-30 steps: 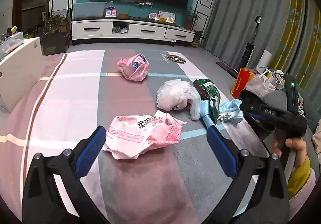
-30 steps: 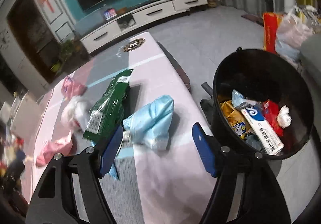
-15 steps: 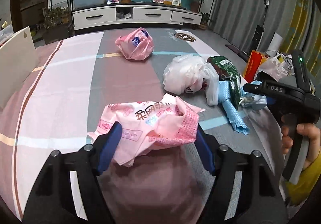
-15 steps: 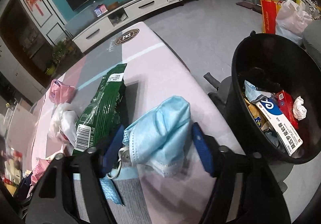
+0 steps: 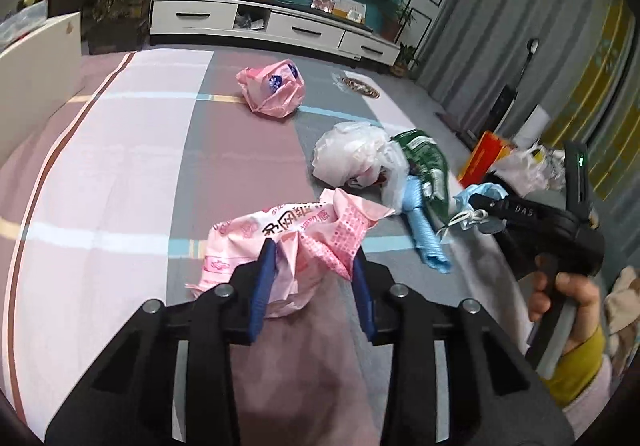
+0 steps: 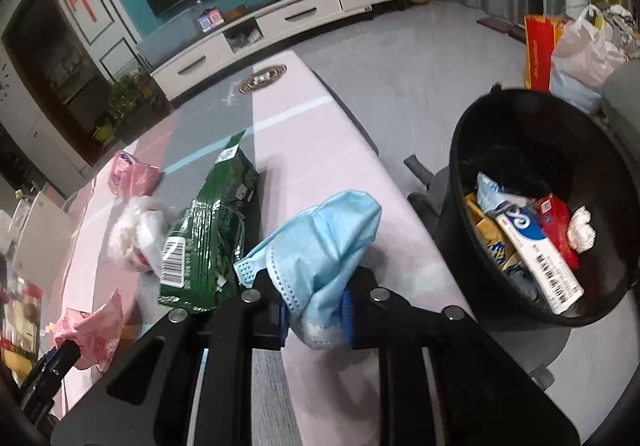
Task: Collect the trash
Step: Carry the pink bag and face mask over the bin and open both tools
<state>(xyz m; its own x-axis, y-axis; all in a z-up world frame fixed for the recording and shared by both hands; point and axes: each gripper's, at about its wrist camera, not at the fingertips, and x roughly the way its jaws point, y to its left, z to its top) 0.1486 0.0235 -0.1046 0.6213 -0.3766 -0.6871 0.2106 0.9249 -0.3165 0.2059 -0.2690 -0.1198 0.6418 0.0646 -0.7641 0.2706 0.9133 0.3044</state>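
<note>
Closing on a crumpled pink plastic wrapper (image 5: 304,242) on the counter (image 5: 120,166), the left claw (image 5: 312,286) pinches it; the right claw (image 6: 316,302) closes, clamping a light-blue paper face mask (image 6: 324,242) beside the black round trash bin (image 6: 480,150).

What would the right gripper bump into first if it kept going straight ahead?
The blue mask, already between the closing right gripper jaws. Past it, probably only bare table; depth is unclear.

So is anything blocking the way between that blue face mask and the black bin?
Nothing visible does. The right gripper is closing its jaws on the blue face mask at the table's edge, and the black bin stands open just past that edge, with only bare floor between.
</note>
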